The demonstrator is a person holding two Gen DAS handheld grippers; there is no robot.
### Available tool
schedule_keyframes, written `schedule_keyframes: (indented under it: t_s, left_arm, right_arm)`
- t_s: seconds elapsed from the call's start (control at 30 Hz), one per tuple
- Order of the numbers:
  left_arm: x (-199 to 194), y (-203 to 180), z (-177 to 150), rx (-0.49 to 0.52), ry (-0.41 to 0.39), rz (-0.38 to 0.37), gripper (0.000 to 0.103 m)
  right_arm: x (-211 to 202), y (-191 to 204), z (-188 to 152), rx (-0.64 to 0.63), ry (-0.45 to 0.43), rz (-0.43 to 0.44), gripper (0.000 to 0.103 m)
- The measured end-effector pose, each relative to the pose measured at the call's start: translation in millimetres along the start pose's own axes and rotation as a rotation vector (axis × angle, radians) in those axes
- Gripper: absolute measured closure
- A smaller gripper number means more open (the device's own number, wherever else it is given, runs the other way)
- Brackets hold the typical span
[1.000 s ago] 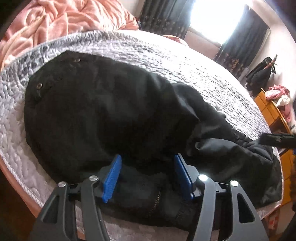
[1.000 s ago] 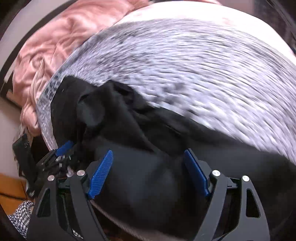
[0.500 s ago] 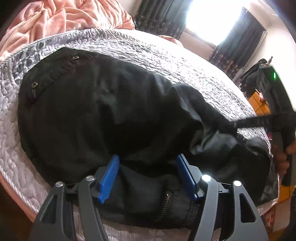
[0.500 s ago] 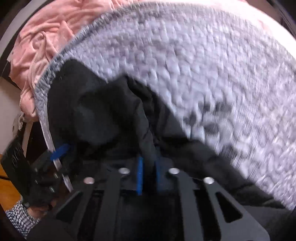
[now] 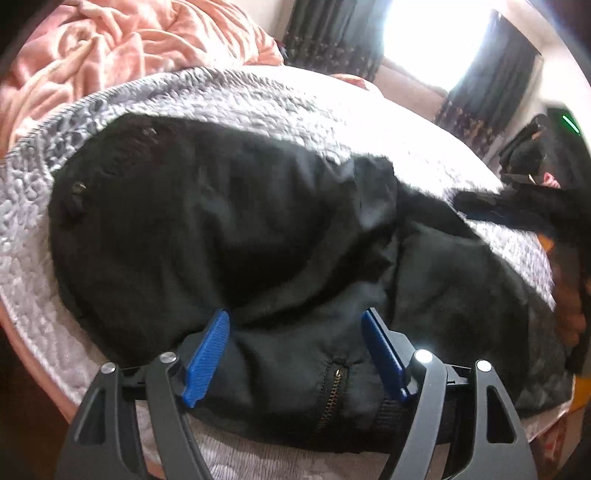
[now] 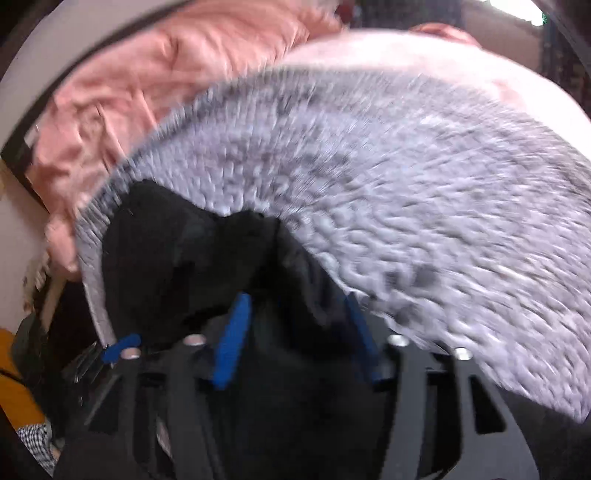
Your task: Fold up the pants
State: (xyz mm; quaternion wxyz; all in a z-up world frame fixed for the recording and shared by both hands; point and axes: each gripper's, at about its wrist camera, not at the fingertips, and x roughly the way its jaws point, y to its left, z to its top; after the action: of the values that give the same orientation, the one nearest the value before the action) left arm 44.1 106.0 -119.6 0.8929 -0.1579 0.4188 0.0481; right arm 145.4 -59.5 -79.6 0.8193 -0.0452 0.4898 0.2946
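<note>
Across the near edge of the bed (image 5: 258, 107), on its grey quilted cover, lie the black pants (image 5: 229, 236), bunched and partly doubled over, with the zipper (image 5: 332, 391) of the fly at the edge closest to the left wrist camera. A rumpled pink blanket (image 5: 122, 48) is heaped at the bed's far left corner, and dark curtains (image 5: 332, 33) frame a bright window beyond the far edge.

Left tongs (image 5: 295, 350) stand open over the waistband area; their jaws have just been opening further, and the blue pads sit on either side of a fold of black cloth without pressing on it. In that view the right tongs (image 5: 491, 210) appear at the right side of the bed, blurred, above the pant leg.

From the right wrist camera, the right tongs (image 6: 295, 339) have just been opening after a full close. Black fabric lies between the two blue pads, but the picture is smeared and I cannot tell whether the pads still press on it. The pants (image 6: 177, 266) there run toward the bed's left edge, against the quilted cover (image 6: 406, 206).
</note>
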Motion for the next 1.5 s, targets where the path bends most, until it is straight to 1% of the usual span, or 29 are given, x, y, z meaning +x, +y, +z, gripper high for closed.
schedule_keyframes:
  t_s: [0.07,0.13,0.2,0.23,0.3,0.33,0.37,0.4,0.43,0.5,0.53,0.6,0.7,0.77,0.8,0.87,0.9,0.93,0.97,1.0,1.03,1.1,1.17,1.23,1.3,1.33,1.43,1.5]
  left_arm:
    - [-11,-5,6,0.006,-0.039,-0.016,0.028]
    - [-16,-17,10,0.034,-0.060,-0.035,0.028]
    - [-14,-32,9,0.070,-0.060,-0.043,0.026]
    - [-9,-40,8,0.097,-0.056,-0.034,0.026]
    - [6,-49,5,0.132,-0.041,-0.008,0.024]
    - [25,-48,3,0.138,0.002,0.039,0.024]
    - [38,-48,0,0.141,0.039,0.075,0.022]
    - [46,-46,-3,0.144,0.039,0.078,0.021]
    - [47,-48,-4,0.170,0.012,0.091,0.020]
    - [45,-54,-4,0.211,0.024,0.113,0.020]
    - [40,-53,-2,0.199,0.033,0.100,0.020]
    - [29,-47,2,0.145,0.048,0.062,0.020]
    - [10,-41,0,0.068,0.077,-0.008,0.020]
    - [-2,-46,-8,0.056,0.083,-0.054,0.020]
    - [-5,-52,-15,0.067,0.085,-0.073,0.020]
    - [-5,-70,-26,0.135,0.089,-0.094,0.020]
    - [-4,-79,-32,0.176,0.095,-0.083,0.020]
    - [5,-89,-40,0.224,0.124,-0.049,0.019]
    - [13,-95,-48,0.251,0.146,-0.025,0.018]
    - [17,-97,-52,0.268,0.143,-0.012,0.017]
    - [17,-99,-51,0.287,0.129,-0.001,0.017]
    - [13,-103,-47,0.286,0.142,0.003,0.018]
    - [-1,-109,-42,0.254,0.116,-0.038,0.018]
    - [-14,-121,-40,0.248,0.084,-0.082,0.018]
    - [-18,-138,-40,0.259,0.086,-0.131,0.018]
    - [-17,-145,-43,0.264,0.089,-0.146,0.018]
    - [-12,-166,-50,0.293,0.102,-0.171,0.018]
    - [-6,-179,-60,0.313,0.122,-0.166,0.018]
  right_arm:
    - [-33,-14,-20,0.040,-0.042,-0.017,0.047]
    - [-62,-35,-51,0.117,-0.067,-0.055,0.047]
    - [-78,-53,-78,0.189,-0.080,-0.086,0.047]
    - [-82,-64,-92,0.225,-0.084,-0.113,0.047]
    - [-73,-82,-109,0.281,-0.057,-0.152,0.047]
    - [-59,-98,-120,0.327,-0.001,-0.202,0.050]
    - [-47,-107,-126,0.349,0.036,-0.237,0.051]
    - [-36,-119,-133,0.372,0.070,-0.247,0.056]
    - [-33,-128,-138,0.394,0.060,-0.219,0.057]
    - [-39,-131,-138,0.424,0.044,-0.189,0.056]
    - [-46,-130,-138,0.435,0.043,-0.191,0.054]
    - [-62,-125,-139,0.436,0.011,-0.196,0.050]
    - [-89,-113,-149,0.441,-0.032,-0.175,0.048]
    - [-100,-103,-163,0.453,-0.051,-0.124,0.048]
    - [-101,-99,-169,0.454,-0.050,-0.116,0.048]
    - [-93,-93,-184,0.441,-0.003,-0.172,0.044]
    - [-83,-94,-189,0.437,0.041,-0.211,0.043]
    - [-72,-99,-198,0.446,0.093,-0.235,0.044]
    - [-68,-103,-202,0.447,0.089,-0.224,0.044]
    - [-71,-104,-204,0.451,0.069,-0.205,0.045]
    - [-77,-106,-206,0.475,0.058,-0.185,0.045]
    - [-96,-109,-208,0.516,0.022,-0.141,0.045]
    - [-110,-109,-211,0.532,-0.002,-0.105,0.043]
    - [-122,-106,-218,0.567,-0.012,-0.041,0.041]
    - [-126,-102,-228,0.619,0.003,0.031,0.040]
    - [-124,-101,-231,0.636,0.011,0.058,0.037]
    - [-116,-96,-241,0.664,0.024,0.104,0.036]
    - [-106,-97,-246,0.694,0.051,0.105,0.036]
